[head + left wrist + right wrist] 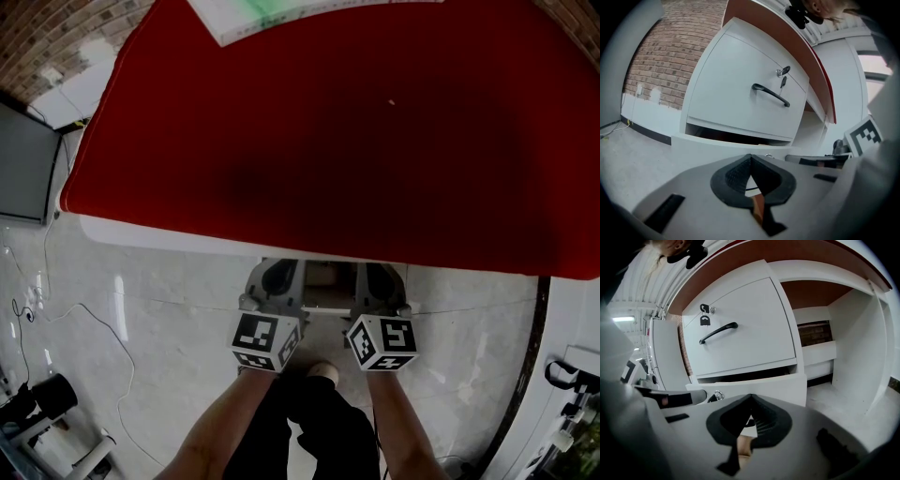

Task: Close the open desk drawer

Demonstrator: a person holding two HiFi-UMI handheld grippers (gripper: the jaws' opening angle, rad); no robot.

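Observation:
A white drawer unit stands under the red-topped desk (328, 141). Its upper drawer (745, 329) is shut, with a black handle (718, 333) and keys (705, 315) in the lock. The lower drawer (759, 384) is pulled out, leaving a dark gap above its front panel (726, 146). My left gripper (750, 158) is shut and empty, a little short of that panel. My right gripper (751, 397) is likewise shut with nothing in it. In the head view both grippers (274, 286) (380, 284) sit side by side just under the desk's front edge, which hides the drawers.
A brick wall (661, 56) is left of the unit and an open knee space (820, 357) is to its right. A dark monitor (23, 164) and cables (84, 314) lie on the floor at left. Papers (262, 14) sit at the desk's far edge. The person's legs (300, 422) are below.

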